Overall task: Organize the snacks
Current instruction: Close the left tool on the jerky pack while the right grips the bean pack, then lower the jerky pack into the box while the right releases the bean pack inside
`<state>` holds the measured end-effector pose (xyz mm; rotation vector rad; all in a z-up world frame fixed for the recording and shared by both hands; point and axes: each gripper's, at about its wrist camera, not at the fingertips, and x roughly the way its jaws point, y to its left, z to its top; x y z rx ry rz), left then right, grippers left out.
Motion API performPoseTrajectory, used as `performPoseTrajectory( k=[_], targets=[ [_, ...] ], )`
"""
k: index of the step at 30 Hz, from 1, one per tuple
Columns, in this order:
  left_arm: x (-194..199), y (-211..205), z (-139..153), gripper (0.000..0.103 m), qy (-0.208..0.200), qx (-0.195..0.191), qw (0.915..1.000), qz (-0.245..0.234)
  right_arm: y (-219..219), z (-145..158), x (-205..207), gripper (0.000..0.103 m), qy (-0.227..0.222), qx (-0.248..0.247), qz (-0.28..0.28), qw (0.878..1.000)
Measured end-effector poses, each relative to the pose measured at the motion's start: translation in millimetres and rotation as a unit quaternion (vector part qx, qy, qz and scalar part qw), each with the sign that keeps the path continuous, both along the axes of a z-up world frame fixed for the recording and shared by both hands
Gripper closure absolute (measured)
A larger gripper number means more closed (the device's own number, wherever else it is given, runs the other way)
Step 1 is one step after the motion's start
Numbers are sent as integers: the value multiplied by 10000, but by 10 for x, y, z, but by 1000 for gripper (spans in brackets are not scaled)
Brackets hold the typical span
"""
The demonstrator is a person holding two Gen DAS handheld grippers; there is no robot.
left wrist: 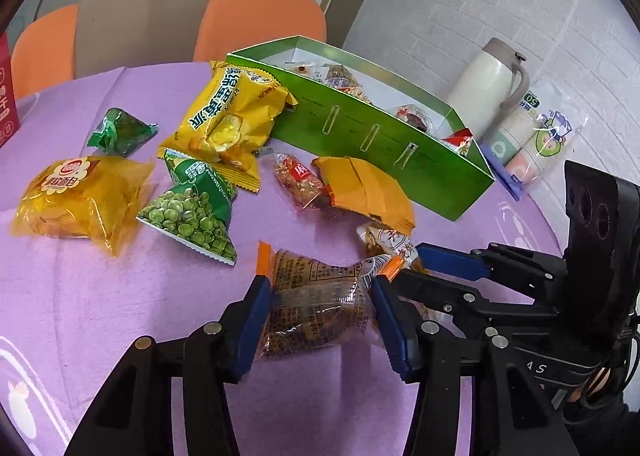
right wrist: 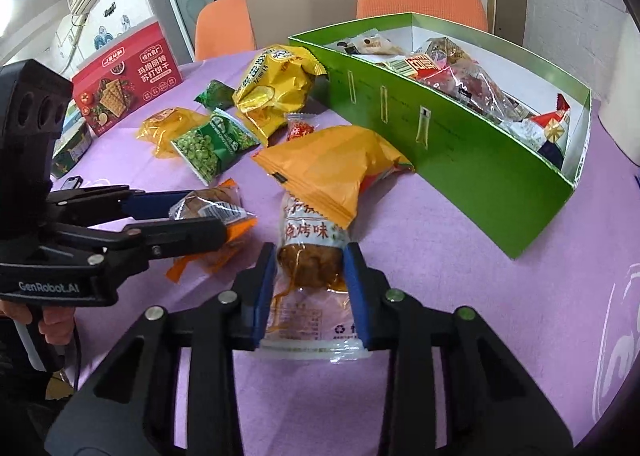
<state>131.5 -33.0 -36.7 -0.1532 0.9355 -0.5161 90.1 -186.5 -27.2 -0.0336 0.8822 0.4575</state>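
Note:
A brown snack packet with orange ends [left wrist: 320, 304] lies on the purple tablecloth, and my left gripper [left wrist: 320, 320] is shut on it, pads pressed to both its sides. A clear packet of brown roasted food [right wrist: 310, 268] sits between the pads of my right gripper [right wrist: 312, 288], which is shut on it; its far end is tucked under an orange packet [right wrist: 332, 164]. Each gripper shows in the other view: the left gripper [right wrist: 180, 218] at the left, the right gripper [left wrist: 424, 268] at the right. Behind stands the open green box [right wrist: 460, 160], holding several wrapped snacks.
Loose on the cloth lie a yellow chips bag [left wrist: 232, 116], a green peas bag [left wrist: 192, 208], a yellow bread packet [left wrist: 80, 196], a small green packet [left wrist: 116, 132] and a small red packet [left wrist: 300, 180]. A thermos [left wrist: 484, 88], a cup pack [left wrist: 532, 140] and a red cracker box [right wrist: 124, 80] stand around.

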Motion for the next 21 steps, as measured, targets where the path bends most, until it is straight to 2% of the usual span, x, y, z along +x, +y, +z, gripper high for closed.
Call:
performPoseTrajectory(
  k=[5,10,15,21],
  targets=[
    [-104,35,142,53,-49,-153,9999,-56,-58,141,-162,71,-6,366,180,9992],
    [-202,54,466,53,-415,-280,9986,-149,-165,334,-287,71,-88,766,239,9967],
    [-142,-34,808,53,-765,-423,9958,-265,-287,652,-327,71,-549,910,95,9943],
    [143,-278,1092,52,-1017,-532,9930,-289,-508,953,-154,71,-1102,809,-433,9897]
  ],
)
